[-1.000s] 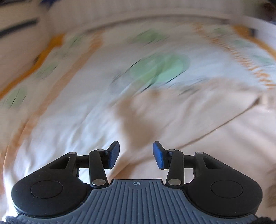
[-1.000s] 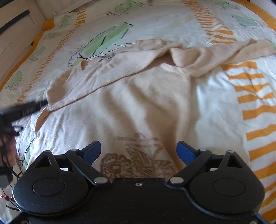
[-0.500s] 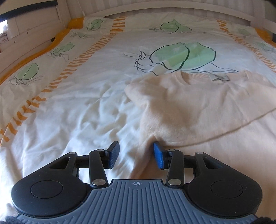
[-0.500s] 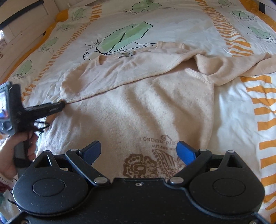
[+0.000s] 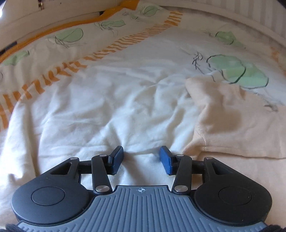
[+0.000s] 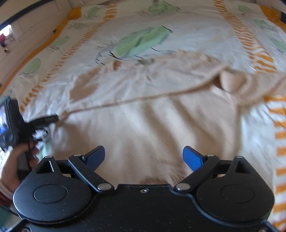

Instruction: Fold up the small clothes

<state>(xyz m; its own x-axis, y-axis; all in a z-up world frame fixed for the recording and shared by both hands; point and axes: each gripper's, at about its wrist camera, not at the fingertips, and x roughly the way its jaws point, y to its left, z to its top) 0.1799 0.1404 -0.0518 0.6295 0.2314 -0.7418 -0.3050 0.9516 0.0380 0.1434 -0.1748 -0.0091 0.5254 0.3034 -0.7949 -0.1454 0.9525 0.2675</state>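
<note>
A cream sweater [image 6: 160, 121] lies spread on the bed, with one sleeve folded across its chest and the other sleeve [image 6: 250, 83] bunched at the right. In the left wrist view its folded left edge [image 5: 237, 121] lies to the right of my left gripper [image 5: 141, 159]. That gripper is open and empty, low over bare sheet just left of the sweater. My right gripper [image 6: 143, 157] is open wide and empty above the sweater's lower front. The left gripper also shows in the right wrist view [image 6: 46, 119], at the sweater's left edge.
The bed is covered by a white sheet [image 5: 100, 107] with green leaf prints and orange striped bands. A pale wooden bed frame [image 5: 44, 16] runs along the far left. A hand [image 6: 14, 166] holds the left gripper's handle.
My left gripper has swung left, off the sweater's edge and over bare sheet. My right gripper has moved forward over the sweater, so the printed motif has slid under it.
</note>
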